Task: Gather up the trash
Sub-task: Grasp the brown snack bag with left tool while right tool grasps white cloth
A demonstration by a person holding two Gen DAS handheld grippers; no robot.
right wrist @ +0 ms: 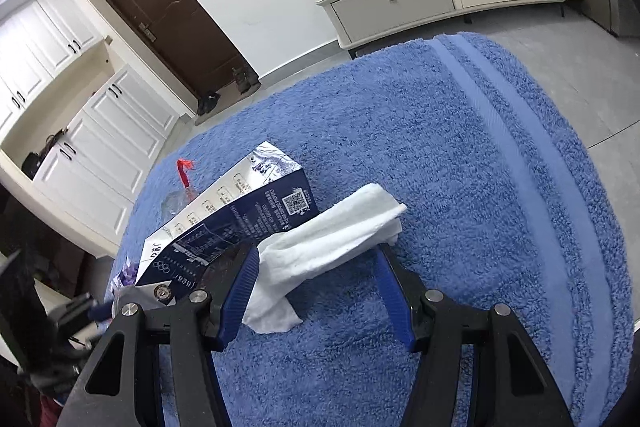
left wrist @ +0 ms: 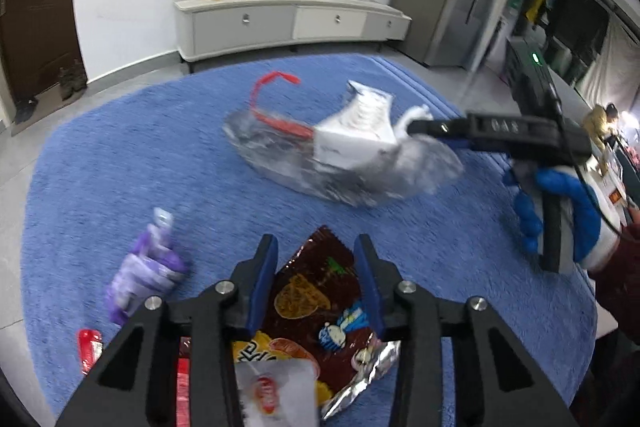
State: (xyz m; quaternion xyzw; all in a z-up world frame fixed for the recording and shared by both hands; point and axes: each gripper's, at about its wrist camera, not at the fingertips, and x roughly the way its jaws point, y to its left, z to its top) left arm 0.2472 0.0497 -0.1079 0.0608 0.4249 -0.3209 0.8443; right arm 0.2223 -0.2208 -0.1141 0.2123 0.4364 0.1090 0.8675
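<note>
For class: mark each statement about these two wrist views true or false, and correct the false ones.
1. A brown snack wrapper lies between the fingers of the left gripper. True.
2. The right gripper has a red wrapper between its fingers. False: it is a white tissue.
3. The trash lies on a green cloth. False: it lies on a blue towel.
4. In the left wrist view, a purple wrapper lies left of the brown snack wrapper. True.
</note>
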